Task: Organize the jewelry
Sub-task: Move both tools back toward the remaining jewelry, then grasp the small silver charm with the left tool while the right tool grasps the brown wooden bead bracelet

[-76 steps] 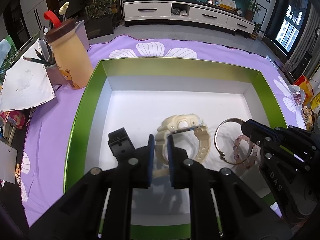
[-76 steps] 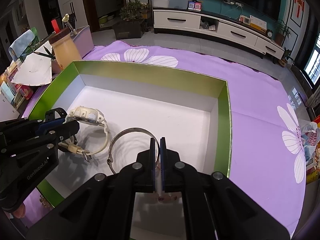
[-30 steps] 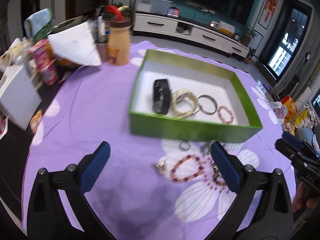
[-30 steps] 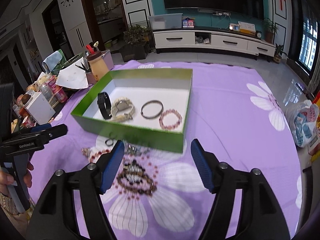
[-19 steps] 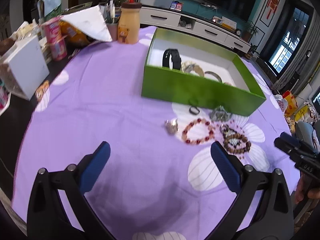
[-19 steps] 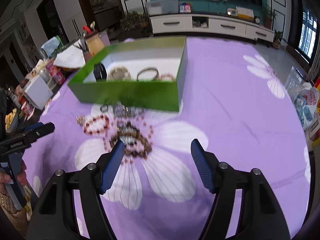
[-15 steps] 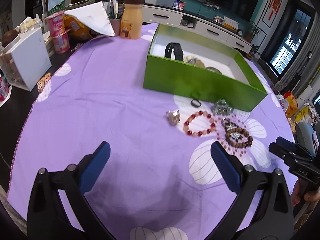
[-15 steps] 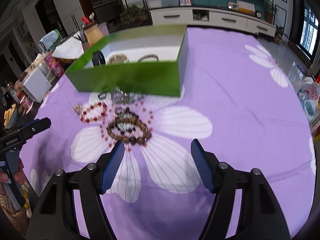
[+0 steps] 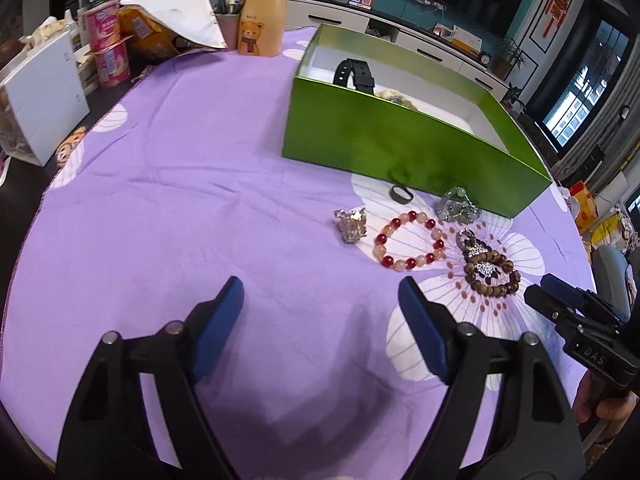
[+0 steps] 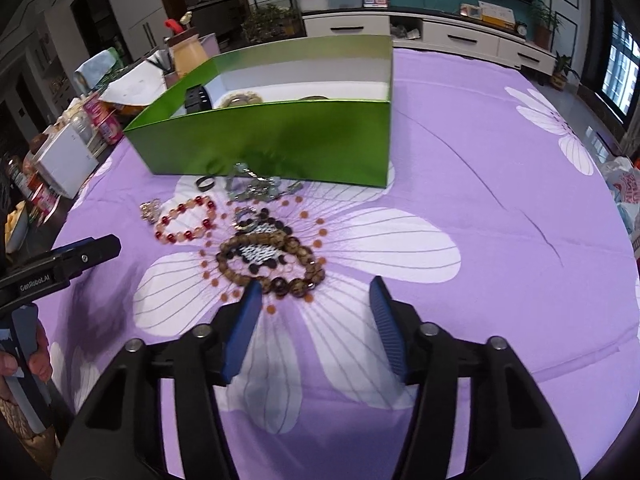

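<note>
Right wrist view shows the brown bead bracelet (image 10: 269, 261) lying flat on the purple cloth (image 10: 500, 240), just ahead of the right gripper (image 10: 315, 300) and a little to its left. The near edge of the bracelet almost meets the tip of the left blue pad (image 10: 244, 320), so the ring is not centred in the gap. The jaws have just been closing and now stand about half open, with nothing between them.

From the left wrist view, the left gripper (image 9: 320, 304) is open wider; its jaws have also just been closing and hold nothing. The red and pink bracelet (image 9: 410, 243) lies ahead of it and slightly to the right, well apart from the pads. The small silver piece (image 9: 352, 225) is just beside that bracelet.

The green box (image 10: 280, 140) stands behind the loose pieces, with a black watch (image 9: 356, 74) already inside. A dark ring (image 9: 401, 193) and a silver tangle (image 9: 456, 205) lie close to its front wall.

I judge the right hand is nearer to its target. It should shift a little left before it closes on the beads.
</note>
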A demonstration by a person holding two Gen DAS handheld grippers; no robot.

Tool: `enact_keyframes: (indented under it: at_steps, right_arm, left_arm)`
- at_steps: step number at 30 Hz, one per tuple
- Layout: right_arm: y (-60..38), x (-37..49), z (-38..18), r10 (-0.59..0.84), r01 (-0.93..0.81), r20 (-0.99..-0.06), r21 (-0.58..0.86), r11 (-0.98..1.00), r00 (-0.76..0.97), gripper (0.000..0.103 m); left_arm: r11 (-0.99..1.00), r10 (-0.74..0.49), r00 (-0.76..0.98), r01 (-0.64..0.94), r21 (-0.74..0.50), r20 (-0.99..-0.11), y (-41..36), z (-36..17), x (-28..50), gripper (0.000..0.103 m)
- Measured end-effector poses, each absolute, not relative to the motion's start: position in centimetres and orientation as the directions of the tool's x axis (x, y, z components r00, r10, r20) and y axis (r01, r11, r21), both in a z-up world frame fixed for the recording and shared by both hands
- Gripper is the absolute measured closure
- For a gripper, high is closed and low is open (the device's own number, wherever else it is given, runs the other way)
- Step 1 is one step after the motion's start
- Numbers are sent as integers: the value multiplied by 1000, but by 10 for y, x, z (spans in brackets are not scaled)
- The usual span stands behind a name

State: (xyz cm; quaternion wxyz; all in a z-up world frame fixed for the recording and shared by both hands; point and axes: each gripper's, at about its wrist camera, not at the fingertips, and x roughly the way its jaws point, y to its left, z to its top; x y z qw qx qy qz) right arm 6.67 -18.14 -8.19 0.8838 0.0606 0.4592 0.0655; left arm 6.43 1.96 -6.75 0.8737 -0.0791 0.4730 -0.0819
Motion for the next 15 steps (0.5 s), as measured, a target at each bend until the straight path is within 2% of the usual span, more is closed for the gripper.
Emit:
enact_keyframes:
  at_steps: [5,7,9,15]
  right_arm:
    - [-183,77,-89,170,-53,-811,170,984,560,62]
    - [-180,81,-91,163,-60,-814,157,986,558,65]
    - [-177,85,-92,160,-65,-809,150,987,565,66]
    - [-166,95,-96,141,-91,-815,108,990,562,74]
  left_arm:
    - [973,-222,537,65,-222,-814,11,-71,81,43]
    - [973,-220,537,60,-223,-815,8,-72,87,54]
    - [974,-215,538,56,-220,-815,7,-72,91,59]
    - [977,-207,533,62,-206,-821,1,-78,104,65]
